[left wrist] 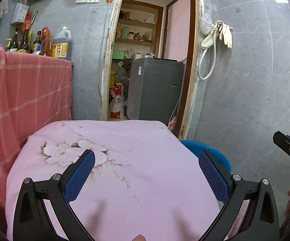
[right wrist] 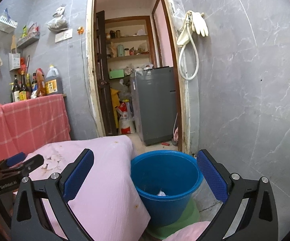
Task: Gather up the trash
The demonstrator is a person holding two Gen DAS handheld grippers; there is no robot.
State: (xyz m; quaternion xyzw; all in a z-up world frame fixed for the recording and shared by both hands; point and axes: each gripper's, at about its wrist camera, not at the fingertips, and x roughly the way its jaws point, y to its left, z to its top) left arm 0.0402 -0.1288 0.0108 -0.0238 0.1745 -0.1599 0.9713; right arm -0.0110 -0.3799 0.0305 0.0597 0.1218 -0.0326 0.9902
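A blue plastic bucket (right wrist: 166, 182) stands on the floor right of a table draped in a pink flowered cloth (right wrist: 102, 180). A crumpled white scrap (right wrist: 162, 193) lies at the bucket's bottom. My right gripper (right wrist: 145, 172) is open and empty, held above the bucket and the table's corner. My left gripper (left wrist: 147, 172) is open and empty above the pink cloth (left wrist: 124, 160). The bucket's rim (left wrist: 203, 147) shows past the table's right edge. The right gripper's tip (left wrist: 289, 148) shows at the far right of the left wrist view; the left gripper (right wrist: 16, 166) shows at the left of the right wrist view.
A counter under a red checked cloth (left wrist: 24, 92) holds bottles and an oil jug (left wrist: 61, 45). A doorway shows a grey washing machine (right wrist: 157, 102) and shelves. Rubber gloves and a hose (right wrist: 193, 30) hang on the grey tiled wall. A green mat (right wrist: 177, 219) lies under the bucket.
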